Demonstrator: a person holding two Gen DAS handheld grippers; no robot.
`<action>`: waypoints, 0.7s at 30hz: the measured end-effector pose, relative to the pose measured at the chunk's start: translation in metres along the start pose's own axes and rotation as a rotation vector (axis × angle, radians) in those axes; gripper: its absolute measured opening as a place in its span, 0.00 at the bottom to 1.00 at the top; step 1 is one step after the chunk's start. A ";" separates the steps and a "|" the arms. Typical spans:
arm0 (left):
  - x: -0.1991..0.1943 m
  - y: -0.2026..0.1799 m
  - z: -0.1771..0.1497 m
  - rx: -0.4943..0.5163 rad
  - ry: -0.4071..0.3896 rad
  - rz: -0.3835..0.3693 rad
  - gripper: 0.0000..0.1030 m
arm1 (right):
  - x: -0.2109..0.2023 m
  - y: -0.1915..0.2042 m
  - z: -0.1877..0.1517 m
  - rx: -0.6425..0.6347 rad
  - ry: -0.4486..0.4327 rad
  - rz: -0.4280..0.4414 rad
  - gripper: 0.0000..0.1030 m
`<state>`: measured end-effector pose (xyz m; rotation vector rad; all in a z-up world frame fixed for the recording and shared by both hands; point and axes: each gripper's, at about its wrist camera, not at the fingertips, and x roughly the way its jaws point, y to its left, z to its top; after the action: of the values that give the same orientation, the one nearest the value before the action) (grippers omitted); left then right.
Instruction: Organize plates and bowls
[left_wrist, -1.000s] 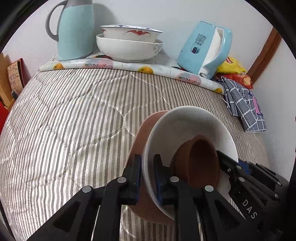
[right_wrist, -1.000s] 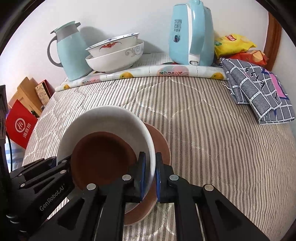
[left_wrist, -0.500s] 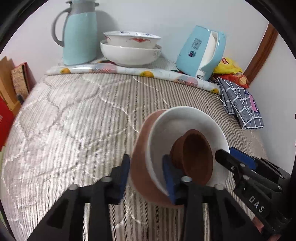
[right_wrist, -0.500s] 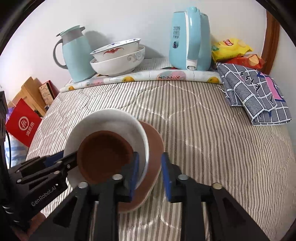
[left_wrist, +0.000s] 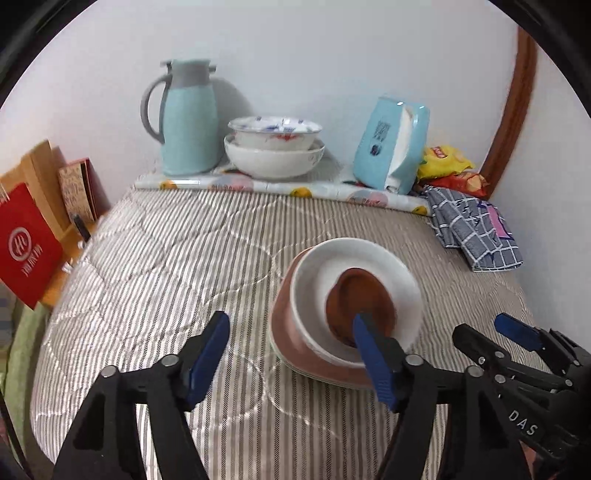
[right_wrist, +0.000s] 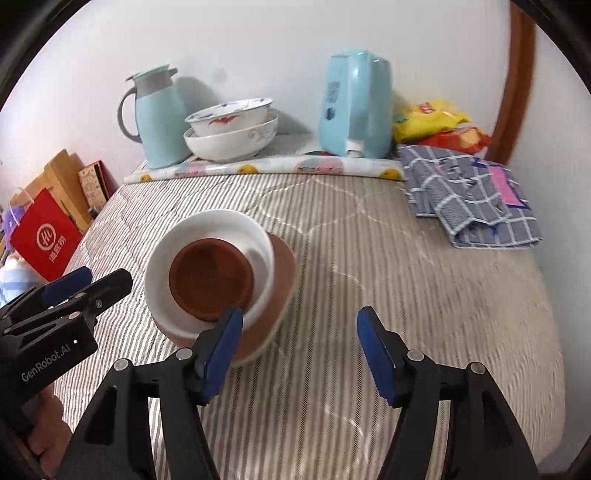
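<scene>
A stack rests on the striped bedcover: a brown plate (left_wrist: 291, 347) at the bottom, a white bowl (left_wrist: 373, 258) on it, and a small brown bowl (left_wrist: 364, 299) inside. The same stack shows in the right wrist view as brown plate (right_wrist: 282, 273), white bowl (right_wrist: 221, 225) and brown bowl (right_wrist: 212, 282). My left gripper (left_wrist: 291, 354) is open and empty, just in front of the stack. My right gripper (right_wrist: 299, 347) is open and empty, to the stack's right front. Two patterned white bowls (left_wrist: 273, 147) sit nested at the back.
A blue thermos jug (left_wrist: 188, 118), a blue kettle (left_wrist: 391, 144), snack packets (left_wrist: 448, 166) and a checked cloth (left_wrist: 476, 229) line the back and right. A red bag (left_wrist: 26, 247) and boxes stand off the left edge. The wall is close behind.
Both grippers have let go of the stack's rim, opened wide and pulled back. The stack was tilted in their grip and now rests on the bedcover.
</scene>
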<state>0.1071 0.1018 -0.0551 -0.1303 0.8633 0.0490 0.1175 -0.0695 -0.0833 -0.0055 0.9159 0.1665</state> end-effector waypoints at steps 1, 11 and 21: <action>-0.005 -0.004 -0.001 0.003 -0.014 0.003 0.69 | -0.006 -0.003 -0.002 0.006 -0.008 -0.007 0.63; -0.060 -0.035 -0.022 -0.005 -0.132 0.025 0.82 | -0.062 -0.033 -0.029 0.063 -0.058 -0.070 0.65; -0.088 -0.058 -0.037 0.028 -0.135 -0.016 0.83 | -0.108 -0.052 -0.052 0.102 -0.123 -0.096 0.88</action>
<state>0.0278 0.0401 -0.0066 -0.1067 0.7277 0.0303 0.0197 -0.1395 -0.0334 0.0547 0.7988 0.0300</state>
